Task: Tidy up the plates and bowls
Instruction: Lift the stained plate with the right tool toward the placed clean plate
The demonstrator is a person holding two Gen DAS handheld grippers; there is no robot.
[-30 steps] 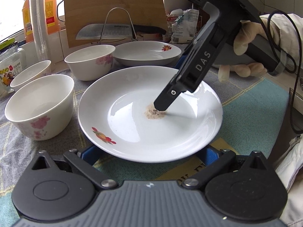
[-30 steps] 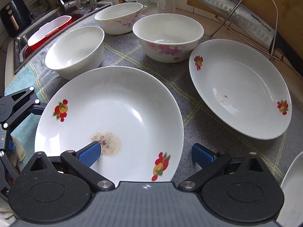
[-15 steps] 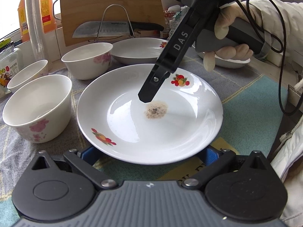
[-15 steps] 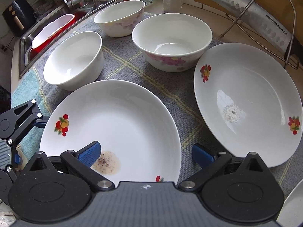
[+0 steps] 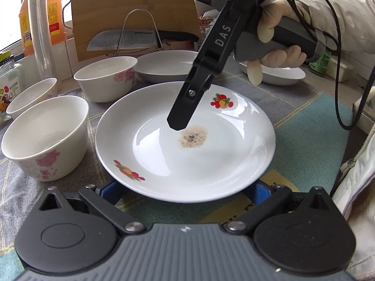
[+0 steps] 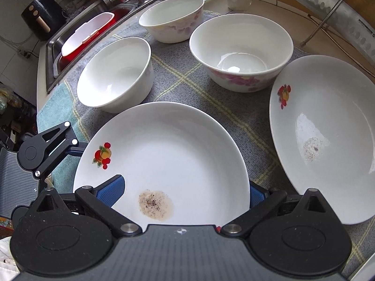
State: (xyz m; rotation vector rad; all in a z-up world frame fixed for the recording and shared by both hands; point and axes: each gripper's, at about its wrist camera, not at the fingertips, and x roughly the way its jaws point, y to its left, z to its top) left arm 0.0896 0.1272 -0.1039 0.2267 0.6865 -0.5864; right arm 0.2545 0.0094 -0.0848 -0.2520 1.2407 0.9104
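My right claw [image 5: 178,124] hovers, fingers apart, over the round white fruit-printed plate [image 5: 164,164]; left claw [image 5: 185,187] gapes at its rim. I'd grip the rim squarely, avoiding the brown residue [image 5: 192,137].

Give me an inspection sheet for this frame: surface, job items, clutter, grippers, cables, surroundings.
Surface: grey-and-teal checked cloth over the counter.
Job's things: white fruit-print plate with a brown stain; second stained white plate; three white floral bowls, all apart.
Clutter: steel cleaver on a wire rack, orange bottle.
Grippers: left gripper open beneath the plate's near rim; right gripper open above the plate.
Cables: black cable at the right.
Surroundings: steel sink.
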